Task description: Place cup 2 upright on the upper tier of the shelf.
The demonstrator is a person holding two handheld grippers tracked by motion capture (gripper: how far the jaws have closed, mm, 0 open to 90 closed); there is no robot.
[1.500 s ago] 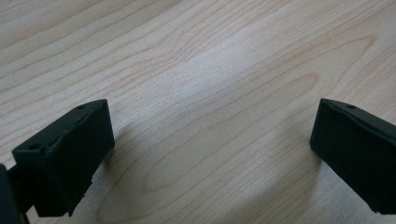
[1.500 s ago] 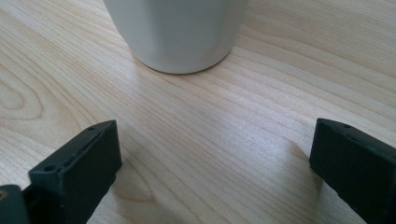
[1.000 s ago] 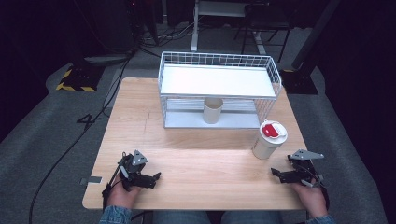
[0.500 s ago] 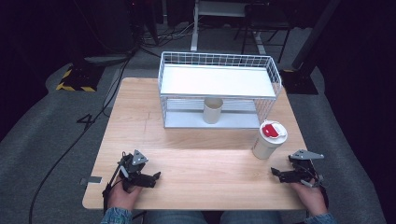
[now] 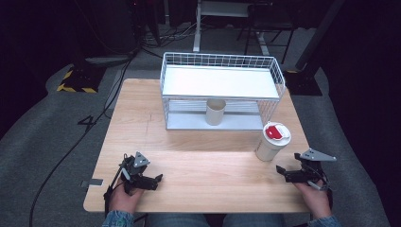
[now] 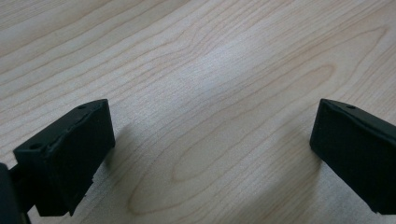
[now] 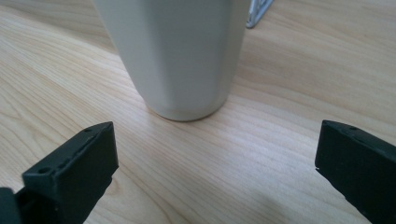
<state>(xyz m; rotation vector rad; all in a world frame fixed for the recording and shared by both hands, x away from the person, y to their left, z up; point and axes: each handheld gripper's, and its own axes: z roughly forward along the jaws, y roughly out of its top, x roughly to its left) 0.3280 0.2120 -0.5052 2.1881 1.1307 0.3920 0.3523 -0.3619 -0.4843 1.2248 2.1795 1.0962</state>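
A white cup with a red lid (image 5: 271, 141) stands upright at the table's right side, in front of the wire rack. In the right gripper view its pale body (image 7: 180, 56) rises just ahead of the jaws. My right gripper (image 5: 282, 173) rests low near the front right edge, pointing left toward the cup. It (image 7: 215, 168) is open, its jaws have just been opening, and nothing is between them. My left gripper (image 5: 155, 179) lies at the front left, open over bare wood (image 6: 210, 158). A beige cup (image 5: 215, 111) stands on the rack's lower shelf.
A white wire rack (image 5: 222, 90) with a flat top shelf takes up the back middle of the wooden table (image 5: 203, 161). Dark floor, cables and stands surround the table.
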